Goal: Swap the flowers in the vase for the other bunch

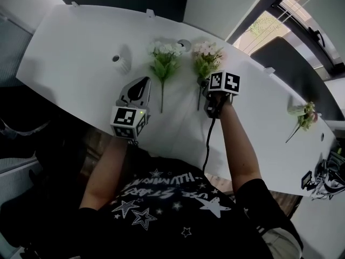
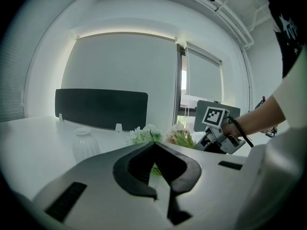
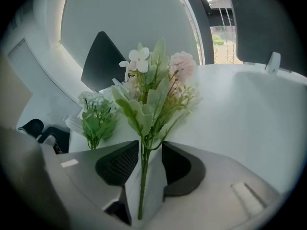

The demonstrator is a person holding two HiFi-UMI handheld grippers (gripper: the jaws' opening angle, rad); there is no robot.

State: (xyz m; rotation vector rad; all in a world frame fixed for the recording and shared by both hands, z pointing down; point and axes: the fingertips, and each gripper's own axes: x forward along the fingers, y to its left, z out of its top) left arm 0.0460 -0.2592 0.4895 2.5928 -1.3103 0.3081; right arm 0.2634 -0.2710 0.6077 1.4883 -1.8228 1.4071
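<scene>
Left gripper (image 2: 154, 144): jaws fully together with nothing between them; it is on the person's side of the vase, and its tips point toward the white bunch.
Right gripper (image 3: 150, 145): jaws partly apart and straddling the stem (image 3: 143, 176) of the pink bunch; a gap shows on both sides of the stem, so the pads are not pressing on it.
Vase (image 1: 122, 63): small, white and ribbed; it stands upright on the table (image 1: 75, 42) with its dark mouth facing up, and all the flowers in view lie outside it.
White bunch (image 1: 163, 62): lies flat on the table just to the right of the vase in the head view, heads away from the person and stem toward the person.
Pink bunch (image 3: 160, 80): lies beyond the white bunch from the vase and roughly parallel to it; pink and white blooms with green leaves, its lower stem under the right gripper.
Third bunch (image 1: 304, 116): lies alone at the table end farthest from the vase, well apart from both grippers.
Contact with the table: cannot be told for either gripper.
</scene>
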